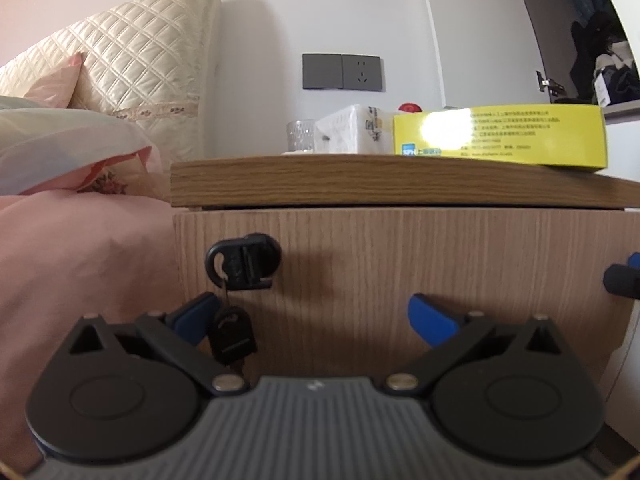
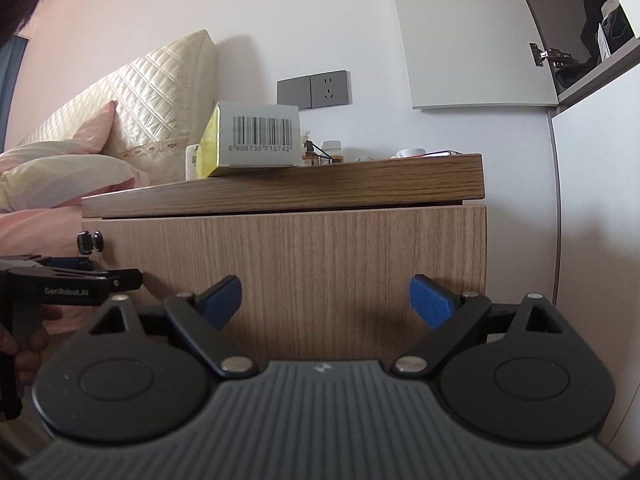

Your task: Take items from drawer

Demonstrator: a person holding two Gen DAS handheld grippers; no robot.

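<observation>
The left hand-held gripper [image 1: 314, 316], jaws wide and empty, faces the closed drawer [image 1: 400, 272]; its key lock [image 1: 242, 261] sits at eleven o'clock, nearer this arm. The right hand-held gripper [image 2: 326, 300], equally wide, faces bare drawer front. Items inside remain hidden.

Drawer front [image 1: 400, 264]: pale wood, fine vertical grain. Nightstand top [image 1: 360, 180]: darker brown oak, horizontal grain. Lock [image 1: 243, 261] and hanging key [image 1: 233, 338]: black. Box [image 1: 500, 136]: bright yellow, dark print, small blue logo; its end face in the right wrist view white with a black barcode. Tissue pack [image 1: 352, 130]: white. Glass [image 1: 301, 136]: clear, cut pattern. Wall plates [image 1: 341, 71]: dark grey. Cushion [image 1: 132, 64]: cream satin, diamond quilting, floral band. Pillow [image 1: 52, 80]: pink. Bedsheet [image 1: 80, 264]: plain pink. Left gripper [image 1: 312, 314] and right gripper [image 2: 326, 300]: black arms, blue finger pads, ribbed grey body.
</observation>
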